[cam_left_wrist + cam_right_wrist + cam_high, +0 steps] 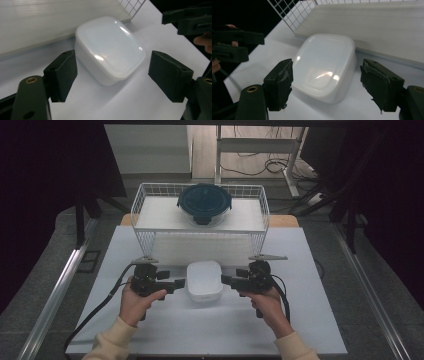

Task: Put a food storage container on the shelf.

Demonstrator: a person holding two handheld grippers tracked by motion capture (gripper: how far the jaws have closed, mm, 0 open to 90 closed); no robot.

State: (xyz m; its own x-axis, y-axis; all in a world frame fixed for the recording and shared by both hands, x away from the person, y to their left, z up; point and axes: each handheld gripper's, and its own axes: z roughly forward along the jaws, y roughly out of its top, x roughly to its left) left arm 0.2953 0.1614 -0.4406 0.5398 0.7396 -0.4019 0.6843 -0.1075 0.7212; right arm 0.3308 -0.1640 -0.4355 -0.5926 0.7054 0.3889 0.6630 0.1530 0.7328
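White surface [150, 330] is carrying a white box [204, 280] between both spread fingers [61, 75], untouched; probably light, slick plastic, best gripped across its sides.

There is one white container [204, 280] on the worktop [175, 330]. Just behind the container stands one wire basket [150, 195], and one dark round container [204, 202] lies in it. Two tools flank the white container: the left tool [179, 283] and the right tool [226, 280].

Dim room on my feed, table [165, 330] lit from above; glare on the white lidded container [110, 47], near jaws soft-focus.
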